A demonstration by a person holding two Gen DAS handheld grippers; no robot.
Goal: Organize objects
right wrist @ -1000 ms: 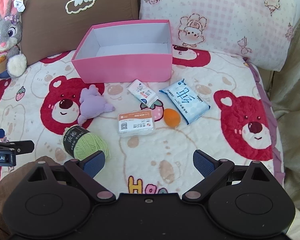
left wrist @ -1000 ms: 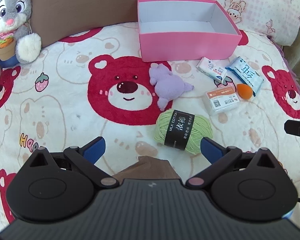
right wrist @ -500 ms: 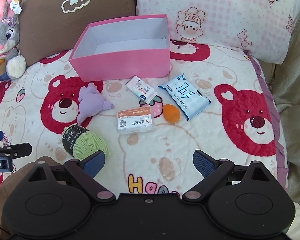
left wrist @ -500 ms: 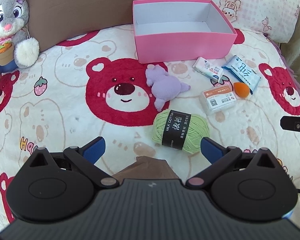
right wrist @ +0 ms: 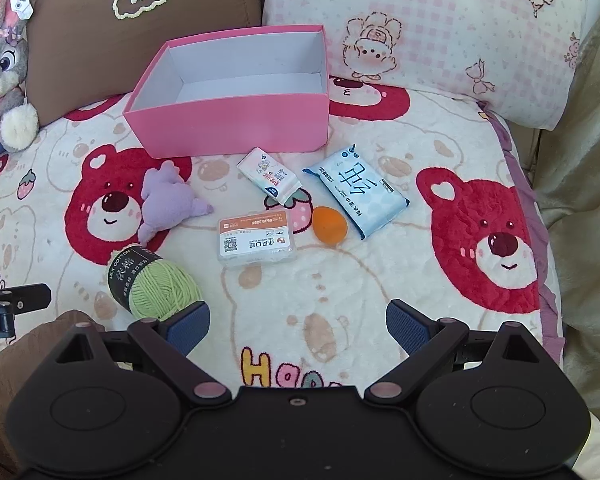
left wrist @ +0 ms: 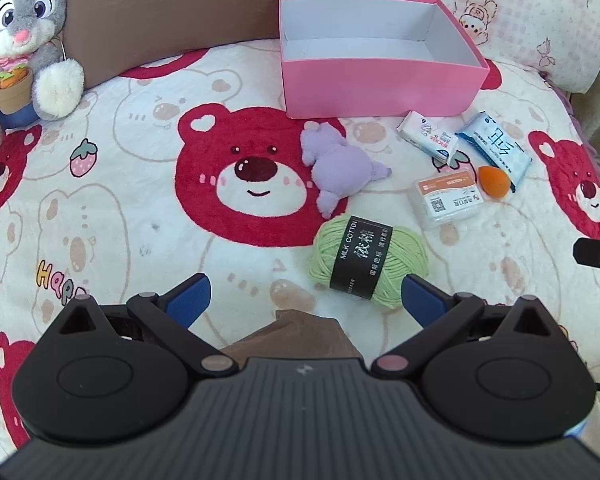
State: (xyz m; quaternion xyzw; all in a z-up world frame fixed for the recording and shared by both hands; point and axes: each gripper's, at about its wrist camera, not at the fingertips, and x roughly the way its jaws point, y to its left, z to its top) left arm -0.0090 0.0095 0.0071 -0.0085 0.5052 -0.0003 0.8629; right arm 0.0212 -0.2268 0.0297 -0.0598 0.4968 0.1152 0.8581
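Observation:
An empty pink box (left wrist: 380, 84) (right wrist: 232, 120) stands at the back of a bear-print blanket (left wrist: 120, 208). In front of it lie a purple plush (left wrist: 340, 168) (right wrist: 164, 204), a green yarn ball (left wrist: 370, 260) (right wrist: 156, 280), a clear plastic case (left wrist: 446, 200) (right wrist: 256, 242), an orange sponge egg (left wrist: 494, 182) (right wrist: 329, 225), a small white tissue pack (left wrist: 428, 140) (right wrist: 270, 176) and a blue wipes pack (left wrist: 496, 150) (right wrist: 356, 192). My left gripper (left wrist: 304, 300) hovers open just short of the yarn. My right gripper (right wrist: 298, 326) is open over bare blanket, nearer than the case.
A grey rabbit plush (left wrist: 20, 44) (right wrist: 0, 80) sits at the back left against a brown cushion (right wrist: 140, 20). A pink checked pillow (right wrist: 440, 28) lies behind the box on the right. Beige fabric (right wrist: 580, 160) borders the right edge.
Both grippers shifted slightly over the blanket, and the objects appear a little closer in the right wrist view. Both stay open; no object has moved.

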